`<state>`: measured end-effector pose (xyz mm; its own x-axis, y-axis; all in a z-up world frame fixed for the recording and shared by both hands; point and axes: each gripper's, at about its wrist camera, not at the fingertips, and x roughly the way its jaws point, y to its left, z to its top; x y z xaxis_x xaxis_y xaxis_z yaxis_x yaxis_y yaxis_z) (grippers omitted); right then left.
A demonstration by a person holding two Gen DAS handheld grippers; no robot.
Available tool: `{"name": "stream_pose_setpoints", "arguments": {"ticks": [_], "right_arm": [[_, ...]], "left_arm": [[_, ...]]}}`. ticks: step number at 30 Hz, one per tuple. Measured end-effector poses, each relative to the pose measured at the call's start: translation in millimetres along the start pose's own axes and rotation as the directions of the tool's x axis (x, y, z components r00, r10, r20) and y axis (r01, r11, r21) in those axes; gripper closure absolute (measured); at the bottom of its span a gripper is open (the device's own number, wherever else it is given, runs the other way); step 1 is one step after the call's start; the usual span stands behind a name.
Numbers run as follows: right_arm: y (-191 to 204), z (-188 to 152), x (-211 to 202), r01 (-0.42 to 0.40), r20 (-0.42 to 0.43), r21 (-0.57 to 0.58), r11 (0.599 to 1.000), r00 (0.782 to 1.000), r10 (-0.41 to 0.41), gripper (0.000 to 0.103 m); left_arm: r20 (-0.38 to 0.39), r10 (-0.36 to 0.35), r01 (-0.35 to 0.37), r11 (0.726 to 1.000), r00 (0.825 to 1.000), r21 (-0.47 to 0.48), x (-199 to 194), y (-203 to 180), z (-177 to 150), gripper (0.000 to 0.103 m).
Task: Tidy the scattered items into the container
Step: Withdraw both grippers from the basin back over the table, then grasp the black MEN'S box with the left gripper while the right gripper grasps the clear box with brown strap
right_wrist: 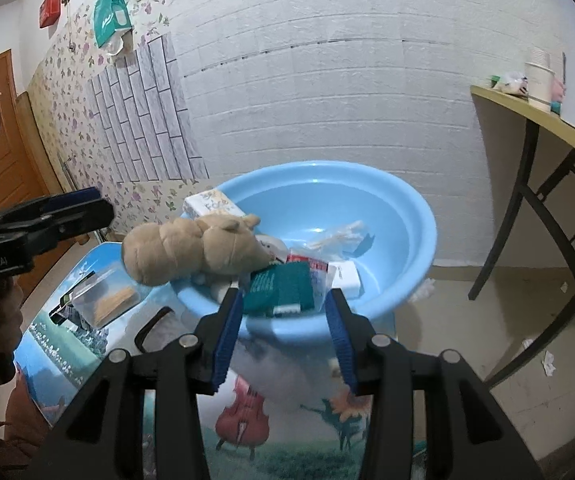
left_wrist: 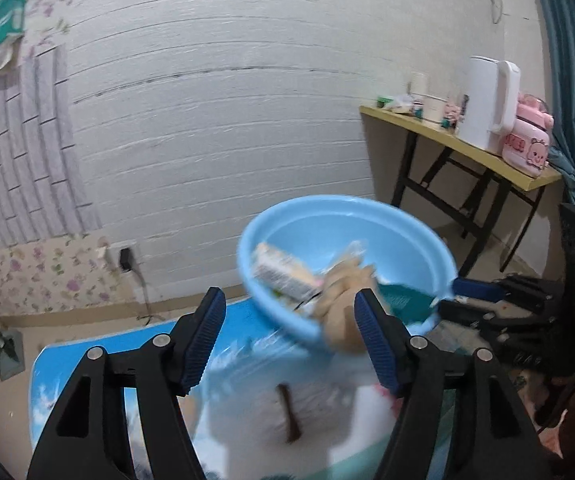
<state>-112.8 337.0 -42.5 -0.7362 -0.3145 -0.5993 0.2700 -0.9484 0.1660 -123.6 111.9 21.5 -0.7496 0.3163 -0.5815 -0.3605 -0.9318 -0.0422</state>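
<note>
– White-brick wall at back, floral wallpaper on the left side. Yellow-topped folding table [left_wrist: 467,148] off to the right w/ a white kettle [left_wrist: 487,104] and a pink jar [left_wrist: 527,140]. What's up front?

– Low table [right_wrist: 271,412] w/ a printed picture top: sky, red violin, sunflowers. Round light-blue plastic basin [right_wrist: 407,216] sits on its far part.

– Contents?

– Beige plush toy [right_wrist: 191,248] slumped over the basin's near-left rim, head inside, rear hanging out. Behind it a white carton [right_wrist: 207,204], leaning on the wall of the basin. Also inside: a teal packet [right_wrist: 283,288], a small white box [right_wrist: 345,274], some clear plastic bags.

– Anything still out?

– Yes. Clear bag of tan sticks [right_wrist: 105,300] on the table, left of the basin. A short brown stick [left_wrist: 289,412] on the table too, in the left wrist view.

– Left claw [left_wrist: 289,294]?

– Open, nothing btwn the blue pads. It hangs left of the basin, apart from the plush.

– Right claw [right_wrist: 283,294]?

– Jaws narrowly parted, tips right at the basin's near rim, teal packet just past them. Can't tell if the pads press on anything.
</note>
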Motion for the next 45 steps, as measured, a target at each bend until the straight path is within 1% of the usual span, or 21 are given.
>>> {"name": "stream_pose_setpoints", "arguments": {"ticks": [4,6,7,8,9,13,16,18,19,24,30,33,36,38,40,42,43,45], "right_arm": [[5.6,-9.1,-3.6,0.017,-0.025,-0.005,1.000,1.000,-0.018,0.060],[9.3,-15.0,-3.5,0.024,-0.047,-0.015,1.000,0.999,-0.025,0.059],[10.4,-17.8,-3.1,0.027,-0.056,-0.020,0.999,0.998,-0.028,0.056],[10.9,-21.0,-1.7,0.027,-0.068,-0.026,0.999,0.997,-0.029,0.049],[12.1,-25.1,0.3,0.025,-0.080,-0.029,0.999,0.996,-0.028,0.048],[14.9,-36.0,10.3,0.026,-0.129,-0.008,1.000,0.991,-0.027,0.048],[20.8,-39.9,14.6,0.038,-0.142,-0.007,0.999,0.989,-0.038,0.046],[23.3,-40.7,15.4,0.039,-0.148,-0.008,0.999,0.988,-0.040,0.040],[25.2,-40.7,15.0,0.042,-0.148,-0.012,0.999,0.988,-0.043,0.040],[29.1,-42.3,11.4,0.063,-0.153,0.005,0.998,0.986,-0.061,0.039],[41.7,-44.1,7.6,0.037,-0.143,0.060,0.998,0.989,-0.028,0.039],[57.7,-45.7,16.0,-0.016,-0.171,0.069,0.998,0.985,0.027,0.039],[75.1,-47.4,27.8,-0.033,-0.203,0.051,0.998,0.978,0.043,0.039],[84.2,-48.5,35.4,-0.049,-0.229,0.046,0.998,0.972,0.058,0.039],[93.1,-49.2,42.9,-0.048,-0.250,0.031,0.998,0.967,0.054,0.039],[99.5,-49.6,49.5,-0.039,-0.263,0.025,0.999,0.964,0.044,0.024],[101.2,-49.4,52.7,-0.036,-0.268,0.031,0.999,0.962,0.042,0.022],[103.6,-48.2,59.7,-0.032,-0.277,0.058,0.998,0.960,0.047,0.020]], "left_arm": [[-0.023,0.042,-0.043,0.997,0.999,-0.057,-14.5,26.2,-22.6,0.036],[-0.032,0.063,-0.066,0.995,0.997,-0.076,-21.8,37.5,-33.6,0.032],[-0.036,0.078,-0.081,0.993,0.996,-0.085,-26.2,44.6,-39.9,0.029],[-0.041,0.093,-0.097,0.991,0.995,-0.092,-30.4,51.9,-46.7,0.027],[-0.049,0.105,-0.109,0.989,0.993,-0.098,-33.1,57.5,-52.4,0.027],[-0.101,0.160,-0.174,0.974,0.982,-0.143,-41.7,83.2,-80.0,0.026],[-0.127,0.191,-0.210,0.964,0.973,-0.160,-48.7,97.6,-99.2,0.026],[-0.138,0.205,-0.227,0.959,0.969,-0.167,-51.7,104.6,-107.6,0.025],[-0.145,0.212,-0.236,0.956,0.966,-0.176,-53.4,109.8,-112.8,0.025],[-0.154,0.220,-0.249,0.947,0.963,-0.204,-57.6,125.4,-125.9,0.025],[-0.164,0.226,-0.258,0.943,0.960,-0.211,-55.5,133.8,-134.4,0.025],[-0.175,0.232,-0.267,0.940,0.957,-0.215,-53.9,140.1,-138.3,0.025],[-0.190,0.238,-0.276,0.939,0.952,-0.207,-51.5,148.7,-142.0,0.025],[-0.207,0.251,-0.291,0.937,0.946,-0.194,-48.9,152.9,-143.8,0.025],[-0.215,0.251,-0.291,0.938,0.944,-0.185,-47.1,158.6,-146.3,0.025],[-0.217,0.237,-0.279,0.941,0.947,-0.191,-45.8,163.7,-147.6,0.021],[-0.218,0.231,-0.274,0.942,0.948,-0.194,-44.4,167.2,-148.3,0.017],[-0.217,0.218,-0.261,0.947,0.951,-0.190,-42.3,172.0,-148.0,0.015]]}}
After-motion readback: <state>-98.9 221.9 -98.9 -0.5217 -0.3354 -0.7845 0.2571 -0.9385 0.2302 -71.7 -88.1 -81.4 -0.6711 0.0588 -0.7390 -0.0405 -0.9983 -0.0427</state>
